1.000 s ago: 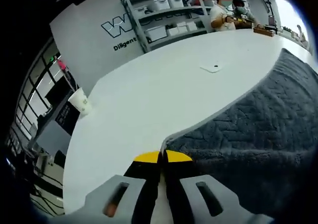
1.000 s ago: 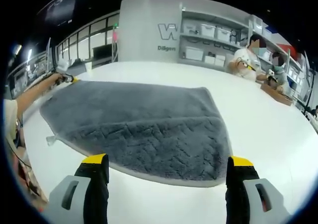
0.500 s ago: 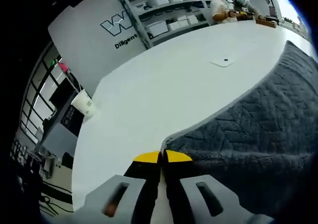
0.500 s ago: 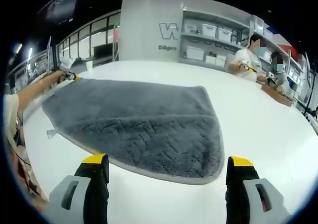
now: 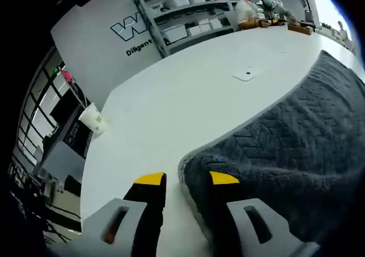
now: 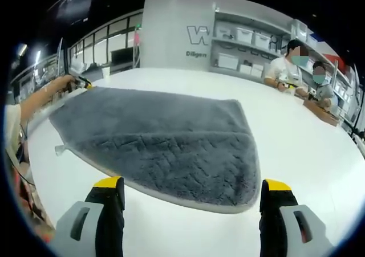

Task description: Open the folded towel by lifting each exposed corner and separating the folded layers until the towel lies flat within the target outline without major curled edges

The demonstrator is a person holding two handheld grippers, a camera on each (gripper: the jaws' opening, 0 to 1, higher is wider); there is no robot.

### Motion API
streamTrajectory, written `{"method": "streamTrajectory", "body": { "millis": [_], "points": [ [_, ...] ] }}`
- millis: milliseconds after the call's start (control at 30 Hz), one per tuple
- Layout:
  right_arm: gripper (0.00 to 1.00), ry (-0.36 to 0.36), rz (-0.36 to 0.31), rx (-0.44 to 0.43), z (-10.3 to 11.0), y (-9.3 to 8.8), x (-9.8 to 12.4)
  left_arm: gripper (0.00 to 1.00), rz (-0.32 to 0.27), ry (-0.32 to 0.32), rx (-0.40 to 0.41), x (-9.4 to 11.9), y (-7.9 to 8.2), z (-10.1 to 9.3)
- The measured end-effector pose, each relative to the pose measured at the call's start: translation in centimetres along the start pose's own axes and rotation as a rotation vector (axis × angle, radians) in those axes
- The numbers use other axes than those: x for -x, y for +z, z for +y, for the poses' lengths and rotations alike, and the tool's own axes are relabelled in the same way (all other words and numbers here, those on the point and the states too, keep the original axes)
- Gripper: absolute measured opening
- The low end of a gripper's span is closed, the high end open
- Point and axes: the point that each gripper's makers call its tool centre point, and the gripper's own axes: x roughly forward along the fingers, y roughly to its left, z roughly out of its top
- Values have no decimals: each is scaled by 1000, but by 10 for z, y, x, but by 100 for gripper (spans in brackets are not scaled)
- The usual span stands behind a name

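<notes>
A dark grey towel (image 5: 285, 137) lies spread on the white table (image 5: 171, 103). Its near corner sits between the jaws of my left gripper (image 5: 187, 179), which stand open a little on either side of it. In the right gripper view the towel (image 6: 165, 137) stretches across the table, its rounded corner nearest. My right gripper (image 6: 192, 184) hangs wide open just short of that edge, holding nothing. The left gripper (image 6: 82, 84) also shows at the towel's far left corner, held by a person's hand.
A paper cup (image 5: 91, 117) stands near the table's left edge. A small flat white piece (image 5: 246, 74) lies beyond the towel. Shelves with bins (image 5: 182, 17) and seated people (image 6: 288, 69) are at the far end. A small tag (image 6: 58, 150) sticks out from the towel's left edge.
My left gripper's jaws, shut on the towel corner before, have parted and let it go. The right gripper stays open and nearly still.
</notes>
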Motion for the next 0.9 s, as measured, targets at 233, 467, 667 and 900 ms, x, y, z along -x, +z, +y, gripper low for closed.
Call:
{"method": "streamTrajectory", "body": {
  "millis": [233, 467, 667, 900],
  "points": [
    [99, 7, -2, 1, 4, 1, -2, 65, -36, -108, 103, 22, -12, -15],
    [99, 18, 2, 11, 9, 2, -4, 96, -105, -199, 152, 54, -19, -36],
    [99, 21, 3, 18, 13, 3, -5, 100, -198, -276, 205, 87, -16, -54],
    [99, 25, 2, 28, 17, 5, -5, 100, -241, -313, 168, 135, -33, -85]
  ]
}}
